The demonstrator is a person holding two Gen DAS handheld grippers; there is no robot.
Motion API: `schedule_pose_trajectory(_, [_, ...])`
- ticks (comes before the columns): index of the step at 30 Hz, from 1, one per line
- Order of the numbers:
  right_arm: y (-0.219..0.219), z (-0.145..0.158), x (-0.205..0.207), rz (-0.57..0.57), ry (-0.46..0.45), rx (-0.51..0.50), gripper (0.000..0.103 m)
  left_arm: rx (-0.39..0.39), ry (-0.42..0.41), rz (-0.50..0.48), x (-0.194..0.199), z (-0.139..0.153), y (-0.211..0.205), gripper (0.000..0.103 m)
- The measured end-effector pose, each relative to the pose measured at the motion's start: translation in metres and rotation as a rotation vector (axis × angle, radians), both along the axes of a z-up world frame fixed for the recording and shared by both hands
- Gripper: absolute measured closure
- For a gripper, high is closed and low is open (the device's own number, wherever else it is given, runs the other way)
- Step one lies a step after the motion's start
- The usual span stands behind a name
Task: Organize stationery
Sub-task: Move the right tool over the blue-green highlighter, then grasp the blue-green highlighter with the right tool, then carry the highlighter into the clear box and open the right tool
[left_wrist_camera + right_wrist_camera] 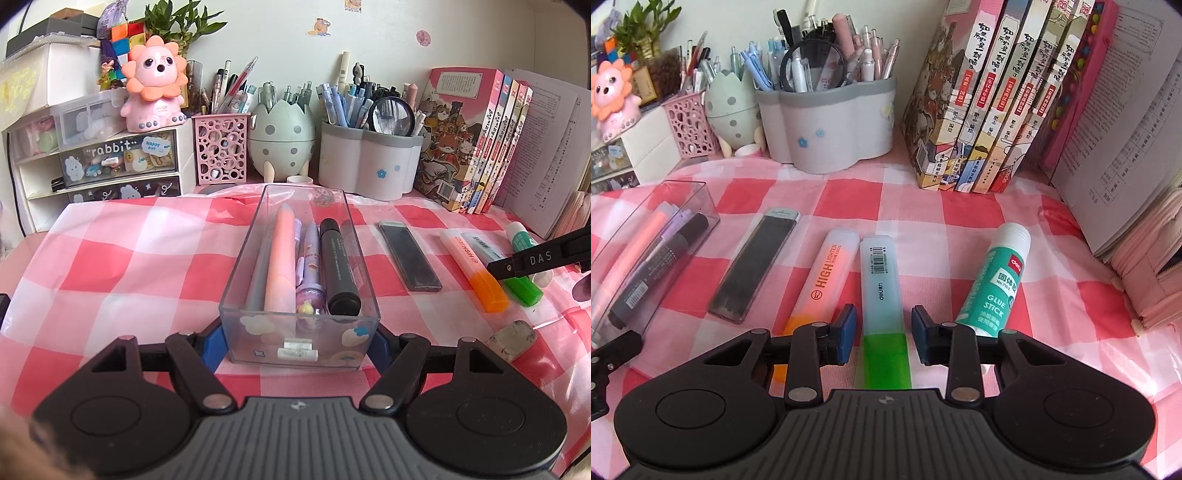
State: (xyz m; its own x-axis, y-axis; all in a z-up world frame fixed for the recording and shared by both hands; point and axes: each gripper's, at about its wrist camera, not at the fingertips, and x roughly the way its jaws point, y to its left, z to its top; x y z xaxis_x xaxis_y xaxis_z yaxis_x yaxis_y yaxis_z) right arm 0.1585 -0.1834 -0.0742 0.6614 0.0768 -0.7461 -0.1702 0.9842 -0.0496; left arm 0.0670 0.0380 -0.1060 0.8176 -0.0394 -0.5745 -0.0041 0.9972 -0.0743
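Note:
A clear plastic box lies lengthwise on the checked cloth and holds a pink pen, a purple pen and a black marker. My left gripper is shut on the box's near end, with one blue pad on each side wall. In the right wrist view a green-capped highlighter lies between the blue pads of my right gripper, and a gap shows on both sides, so it is open. An orange highlighter lies just to its left and a glue stick to its right.
A flat dark lead case lies between the box and the highlighters. A grey eraser sits near the front right. Pen holders, a row of books and small drawers line the back. A pink pencil case stands at the right.

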Motion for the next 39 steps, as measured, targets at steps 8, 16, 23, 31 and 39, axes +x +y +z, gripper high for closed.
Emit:
schedule_pose_trajectory(8, [0.006, 0.002, 0.001, -0.005, 0.005, -0.012, 0.080, -0.001, -0.001, -0.001, 0.000, 0.000, 0.000, 0.056])
schedule_pose_trajectory(16, [-0.006, 0.011, 0.000, -0.074, 0.032, 0.134, 0.080, -0.013, -0.005, -0.008, 0.000, 0.000, 0.000, 0.056])
schedule_pose_trajectory(23, [0.000, 0.027, 0.000, -0.072, 0.048, 0.300, 0.080, -0.026, -0.009, -0.013, -0.001, -0.001, 0.002, 0.056])
schedule_pose_trajectory(31, [0.044, 0.040, 0.008, -0.002, 0.094, 0.456, 0.080, -0.026, -0.009, -0.013, -0.001, -0.001, 0.002, 0.056])
schedule_pose_trajectory(39, [0.085, 0.040, 0.016, 0.023, 0.153, 0.508, 0.080, -0.035, -0.012, -0.016, -0.001, -0.001, 0.003, 0.056])
